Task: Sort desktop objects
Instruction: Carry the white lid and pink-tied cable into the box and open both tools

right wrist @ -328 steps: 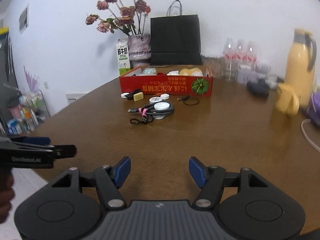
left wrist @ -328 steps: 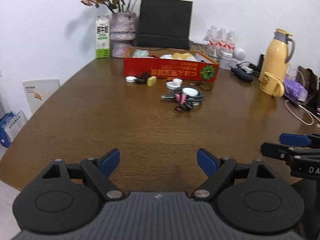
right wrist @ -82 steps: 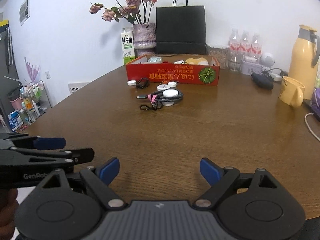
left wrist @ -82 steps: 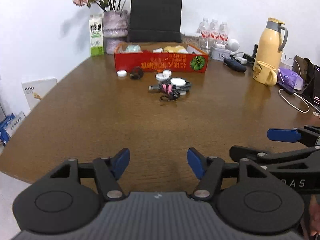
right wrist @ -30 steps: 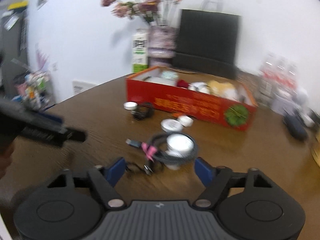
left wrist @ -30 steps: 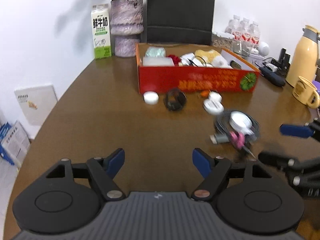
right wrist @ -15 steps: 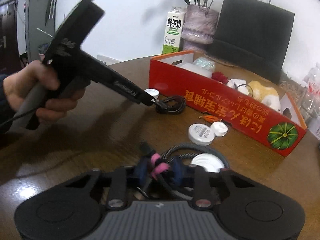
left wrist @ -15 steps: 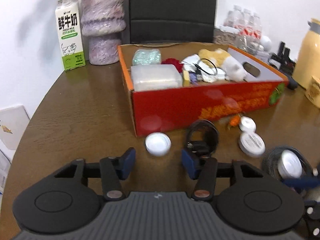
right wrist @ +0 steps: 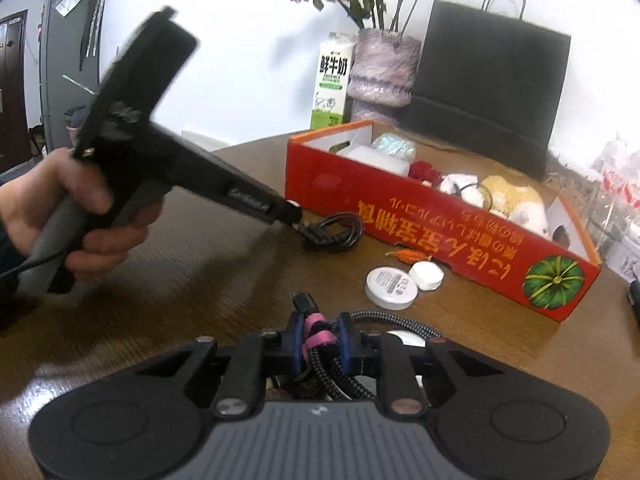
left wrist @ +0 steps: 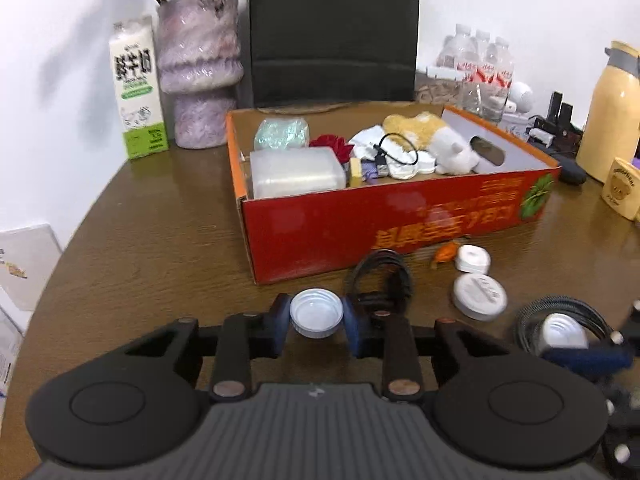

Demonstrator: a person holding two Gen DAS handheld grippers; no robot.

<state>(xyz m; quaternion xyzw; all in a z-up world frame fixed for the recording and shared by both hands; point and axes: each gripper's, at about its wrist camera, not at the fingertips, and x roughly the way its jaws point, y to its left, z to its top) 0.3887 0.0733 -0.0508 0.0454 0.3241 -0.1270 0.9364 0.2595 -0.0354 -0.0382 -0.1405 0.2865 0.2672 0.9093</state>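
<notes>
On brown wooden table (left wrist: 160, 240), white-walled room.

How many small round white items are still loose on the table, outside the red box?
4 visible: a ridged white bottle cap between the left claw's pads; a flat white labelled tin; a rounded white case behind it; a white puck inside the braided cable coil. Others may be hidden.

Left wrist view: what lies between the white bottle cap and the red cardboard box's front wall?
Only bare brown wooden table between white bottle cap and red cardboard box, left wrist view.
</notes>
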